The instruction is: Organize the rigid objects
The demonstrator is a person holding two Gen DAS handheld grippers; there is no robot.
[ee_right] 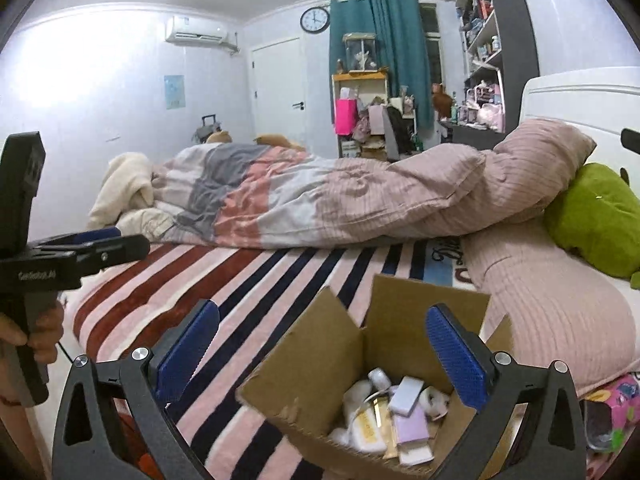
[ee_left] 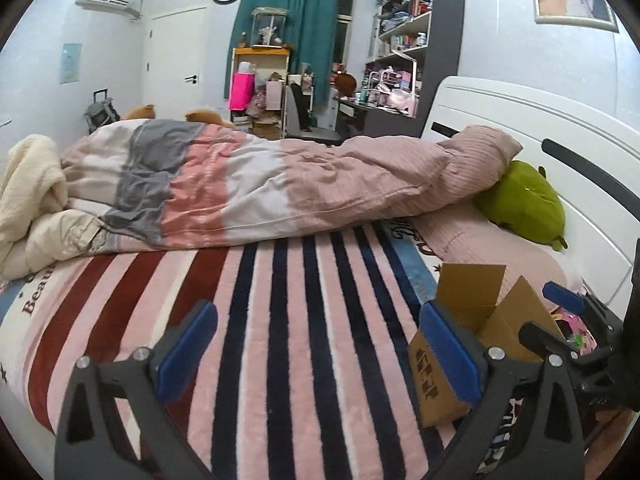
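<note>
**Both claws wide open over the bed, box filled**

The cardboard box [ee_right: 362,364] sits on the striped blanket [ee_right: 256,280], flaps up, small bottles and packets [ee_right: 394,412] piled inside. The right claw [ee_right: 322,356] hangs spread wide just above the box, gripping nothing. The left claw [ee_left: 318,352], equally wide and empty, hovers beside the box.

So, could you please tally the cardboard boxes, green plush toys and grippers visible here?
Cardboard box: 1
Green plush toy: 1
Grippers: 2, the left gripper and the right gripper, both open
Total: 4
</note>
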